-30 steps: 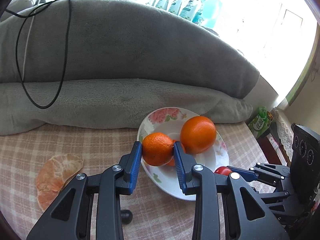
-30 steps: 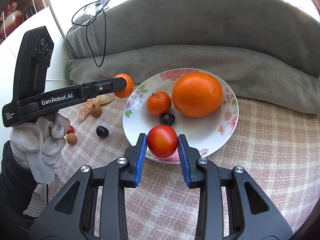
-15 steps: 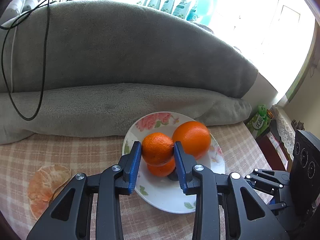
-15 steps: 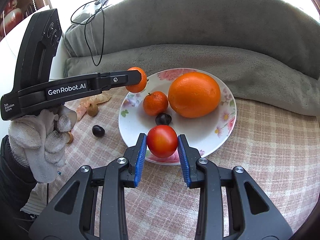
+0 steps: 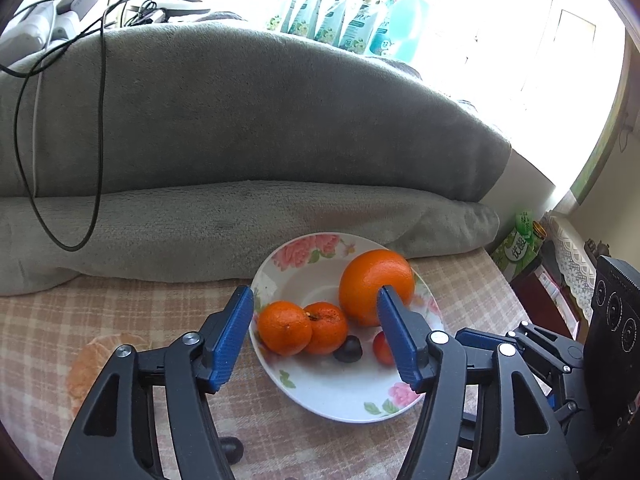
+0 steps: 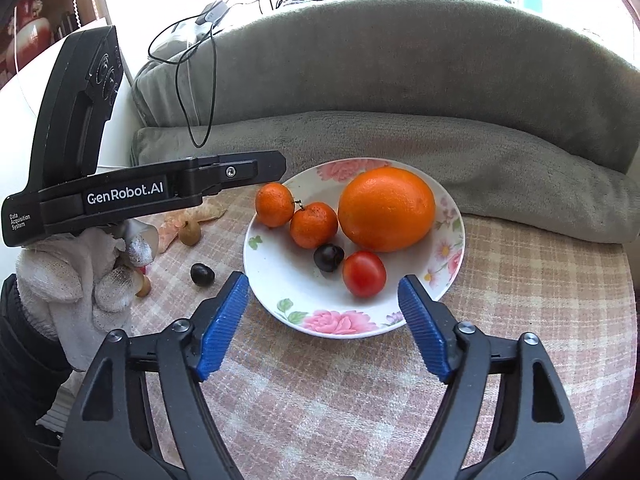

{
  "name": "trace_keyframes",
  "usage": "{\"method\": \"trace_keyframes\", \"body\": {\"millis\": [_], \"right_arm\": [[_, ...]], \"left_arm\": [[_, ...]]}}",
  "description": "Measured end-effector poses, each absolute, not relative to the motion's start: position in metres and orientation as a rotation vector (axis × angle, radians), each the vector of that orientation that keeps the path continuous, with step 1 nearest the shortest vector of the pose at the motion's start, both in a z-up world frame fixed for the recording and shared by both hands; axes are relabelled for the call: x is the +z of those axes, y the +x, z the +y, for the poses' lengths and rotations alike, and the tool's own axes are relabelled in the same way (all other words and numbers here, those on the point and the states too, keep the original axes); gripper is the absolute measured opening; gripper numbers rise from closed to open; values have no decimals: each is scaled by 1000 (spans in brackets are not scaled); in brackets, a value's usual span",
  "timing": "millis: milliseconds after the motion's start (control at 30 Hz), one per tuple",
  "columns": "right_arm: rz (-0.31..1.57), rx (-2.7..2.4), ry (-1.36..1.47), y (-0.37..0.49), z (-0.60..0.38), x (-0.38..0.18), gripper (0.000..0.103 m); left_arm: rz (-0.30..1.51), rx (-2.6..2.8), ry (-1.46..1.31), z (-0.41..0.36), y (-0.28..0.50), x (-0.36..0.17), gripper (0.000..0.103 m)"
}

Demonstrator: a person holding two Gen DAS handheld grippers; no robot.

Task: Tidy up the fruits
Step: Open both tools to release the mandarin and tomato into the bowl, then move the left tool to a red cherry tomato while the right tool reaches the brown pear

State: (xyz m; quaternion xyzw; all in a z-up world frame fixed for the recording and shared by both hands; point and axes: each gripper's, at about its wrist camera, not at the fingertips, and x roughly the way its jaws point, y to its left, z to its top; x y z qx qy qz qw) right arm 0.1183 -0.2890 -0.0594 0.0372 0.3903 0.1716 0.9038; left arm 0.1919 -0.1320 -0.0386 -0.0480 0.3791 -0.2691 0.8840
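left claw (image 5: 316, 336) apart, just opened | right claw (image 6: 324, 328) likewise (both empty) | peel (image 6: 192, 218), dark fruit (image 6: 202, 274) beside plate (image 6: 276, 304)

your gear, up close

your left gripper (image 5: 316, 334) and right gripper (image 6: 323, 325) are both matte black, with ribbed blue pads (image 6: 224, 328) and silver screws (image 6: 181, 324) at the pivots. the left one's side reads "genrobot.ai" in white, with small "data acquisition system" lettering, and its black camera block (image 6: 80, 104) carries round lenses. your left hand (image 6: 76, 276) wears a white knit glove, grubby at the fingertips, over a dark sleeve (image 6: 24, 344).
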Motion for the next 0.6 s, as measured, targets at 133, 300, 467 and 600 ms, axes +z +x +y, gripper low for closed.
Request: {"method": "trace_keyframes", "body": {"millis": [133,300,467,600], "right_arm": [[804,362,80,117,-287,-57,86],[804,368,97,113,-286,-54,87],[807,375,111,111,-284,-51,87],[810,386,121,111,-281,-48,88]], "left_arm": [[780,-548,-93,-129,188,-36,70],[771,-533,-96,-121,182,-32,70],[759,-513,-101,-108,176,-27,71],[747,-491,-105,-95,171,-22,71]]}}
